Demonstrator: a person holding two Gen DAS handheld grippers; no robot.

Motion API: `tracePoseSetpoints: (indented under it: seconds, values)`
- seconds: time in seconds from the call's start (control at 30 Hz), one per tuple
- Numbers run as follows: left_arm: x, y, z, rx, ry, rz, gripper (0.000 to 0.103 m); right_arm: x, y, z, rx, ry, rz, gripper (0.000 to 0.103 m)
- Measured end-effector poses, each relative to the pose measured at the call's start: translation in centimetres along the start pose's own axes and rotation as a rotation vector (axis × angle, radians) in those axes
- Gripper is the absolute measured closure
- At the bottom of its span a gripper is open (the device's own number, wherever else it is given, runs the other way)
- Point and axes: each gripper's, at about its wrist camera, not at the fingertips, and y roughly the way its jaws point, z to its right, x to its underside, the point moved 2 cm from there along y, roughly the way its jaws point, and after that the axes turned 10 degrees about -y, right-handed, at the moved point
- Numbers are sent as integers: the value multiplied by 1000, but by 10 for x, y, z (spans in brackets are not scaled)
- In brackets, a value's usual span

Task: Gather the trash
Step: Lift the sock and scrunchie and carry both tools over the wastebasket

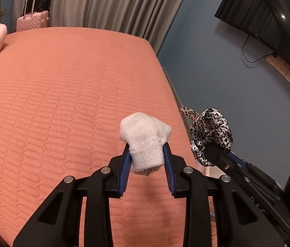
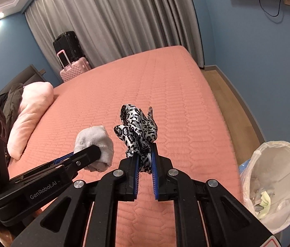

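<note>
My left gripper is shut on a balled white sock and holds it above the salmon quilted bed. My right gripper is shut on a crumpled leopard-print satin cloth, also above the bed. Each gripper shows in the other's view: the right one with the cloth at the left view's right side, the left one with the sock at the right view's left side. A bin lined with a white bag stands on the floor by the bed's right edge, with some scraps inside.
A pink pillow lies at the head of the bed beside dark clothing. A pink suitcase and a black one stand by the grey curtains. A TV hangs on the blue wall. Wooden floor runs right of the bed.
</note>
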Motion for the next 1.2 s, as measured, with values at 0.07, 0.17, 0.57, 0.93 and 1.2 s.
tracePoseSetpoints:
  seconds: [0.07, 0.17, 0.57, 0.93, 1.2]
  values:
    - [0, -12, 15, 18, 28, 17, 73, -3, -21, 5, 9, 2, 31, 93]
    - [6, -28, 37, 42, 71, 38, 73, -4, -54, 13, 23, 4, 72, 93]
    - [24, -59, 101, 105, 221, 88, 73, -1, -147, 49, 87, 40, 194, 93]
    - [43, -75, 139, 137, 311, 103, 73, 14, -192, 71, 131, 82, 253, 93]
    - [56, -84, 163, 160, 364, 107, 73, 22, -213, 82, 160, 112, 283, 93]
